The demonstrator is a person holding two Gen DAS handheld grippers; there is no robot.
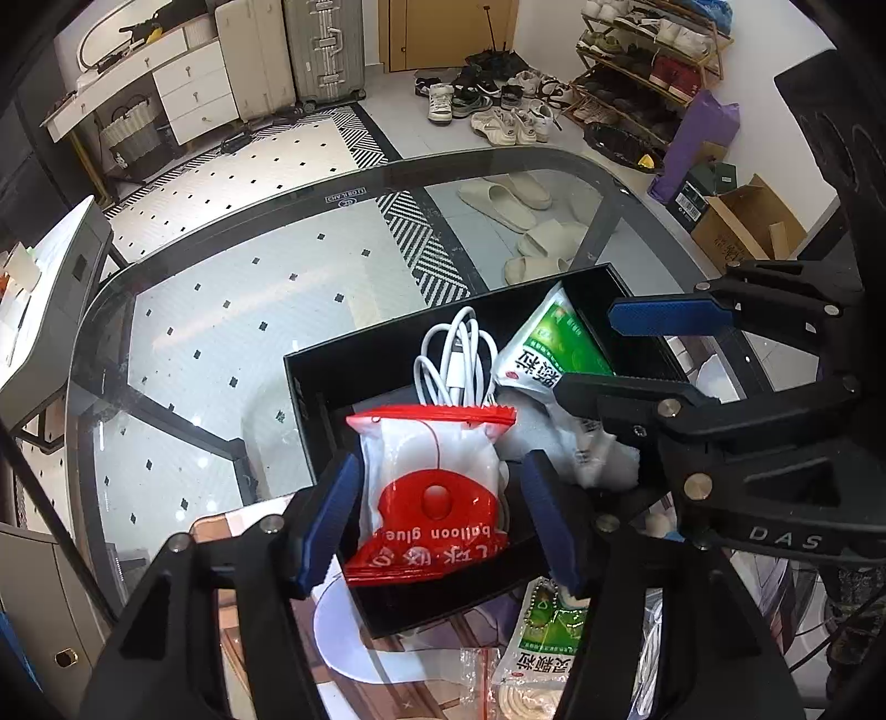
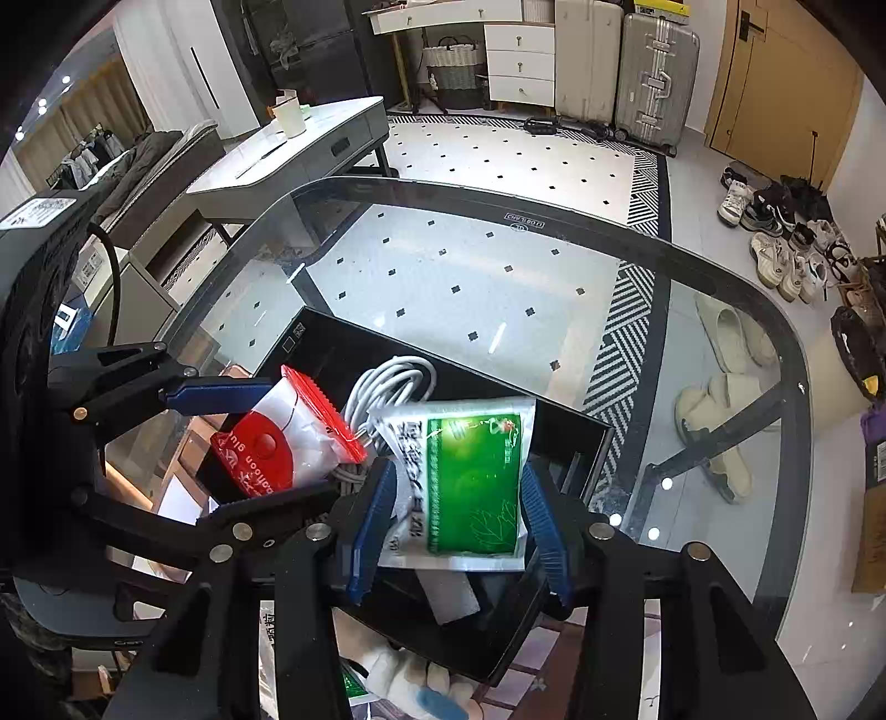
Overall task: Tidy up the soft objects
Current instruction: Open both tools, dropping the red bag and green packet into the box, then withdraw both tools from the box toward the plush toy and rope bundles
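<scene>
1. Two packets sit over the black box (image 1: 310,399) on the glass surface (image 1: 221,310): red balloon-glue bag (image 1: 429,487) between left fingers (image 1: 338,515), green sachet (image 2: 470,482) between right fingers (image 2: 374,526).
2. Left gripper (image 1: 437,523): parted, pads clear of the bag. Right gripper (image 2: 462,531): narrow gap, contact unclear.
3. White cable (image 1: 454,360) coiled behind.

— What sort of place is this?
— A home, near the entry. A shoe rack (image 1: 648,61) stands by the wall, with sneakers (image 1: 487,105) and slippers (image 1: 515,199) loose on the tiled floor.
— Anything else?
— Two suitcases (image 2: 626,66) by a white dresser (image 2: 518,52), a wooden door (image 2: 775,83), a patterned rug (image 2: 642,183) and a glass table (image 2: 720,266).
</scene>
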